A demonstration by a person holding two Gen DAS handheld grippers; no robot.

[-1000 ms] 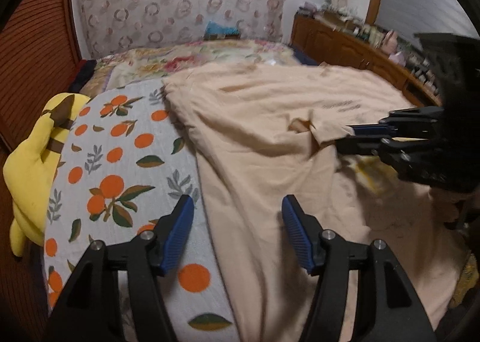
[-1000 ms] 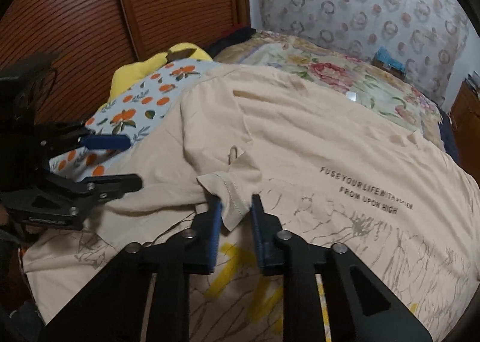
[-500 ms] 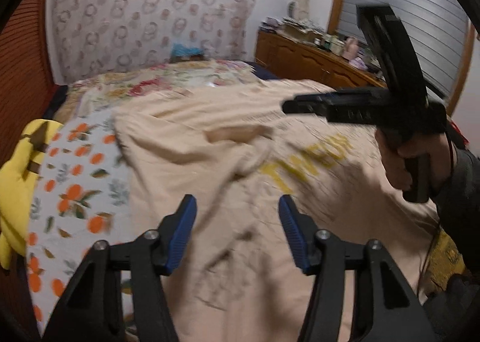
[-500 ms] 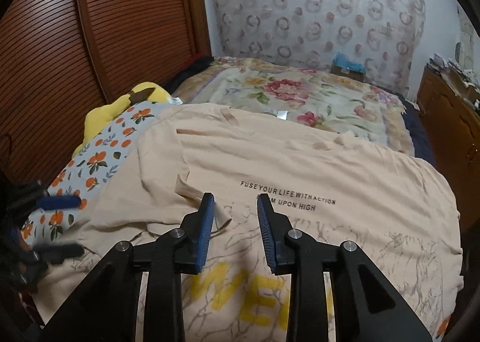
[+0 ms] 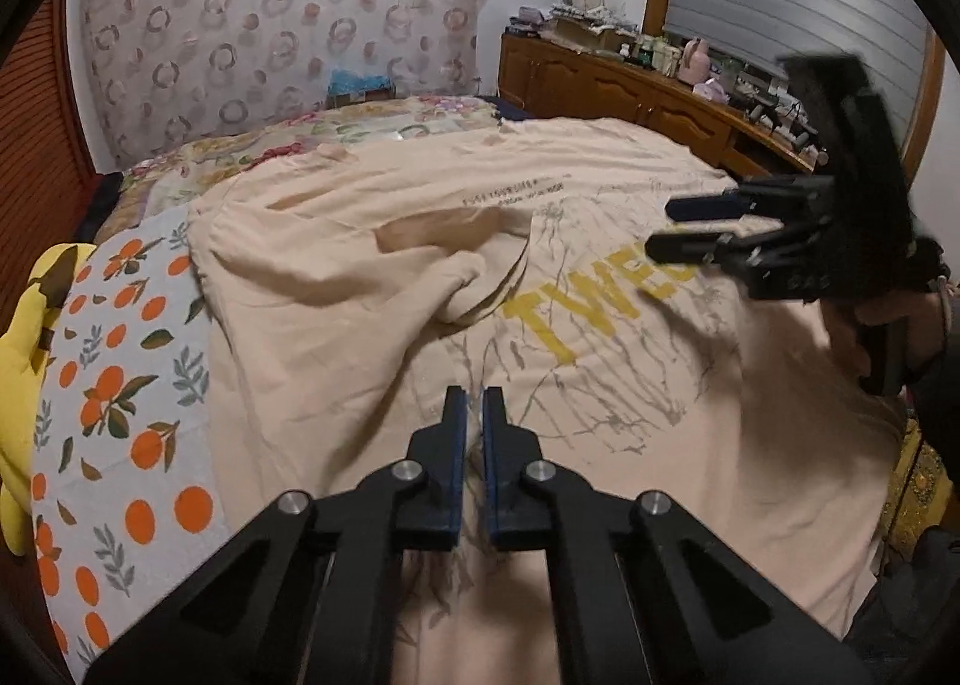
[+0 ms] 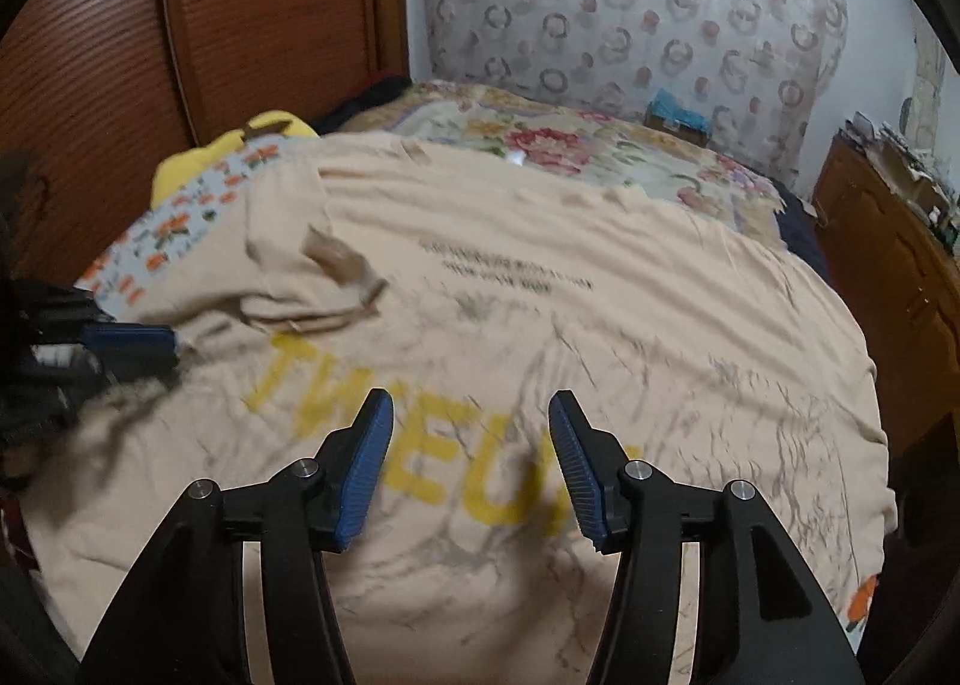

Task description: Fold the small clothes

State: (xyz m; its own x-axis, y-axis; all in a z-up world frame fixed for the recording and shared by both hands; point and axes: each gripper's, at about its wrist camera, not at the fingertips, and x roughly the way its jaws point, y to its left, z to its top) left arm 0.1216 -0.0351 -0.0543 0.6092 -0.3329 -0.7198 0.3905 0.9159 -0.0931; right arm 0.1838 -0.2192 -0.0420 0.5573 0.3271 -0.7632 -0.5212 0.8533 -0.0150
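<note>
Peach cotton T-shirt (image 5: 372, 289) lay spread on the bed. Left claw (image 5: 474, 415) had just closed, pinching a shirt fold. Right claw (image 6: 471, 445) had just been opening, empty; only the left view showed the wooden dresser (image 5: 606, 84) fully.

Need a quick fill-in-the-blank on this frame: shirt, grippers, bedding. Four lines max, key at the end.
1. The beige T-shirt carries large block letters printed in ____.
2. The left gripper has jaws that are ____.
3. The right gripper has jaws that are ____, with nothing between them.
4. The cloth left of the shirt is printed with ____.

Missing words: yellow; shut; open; oranges
</note>
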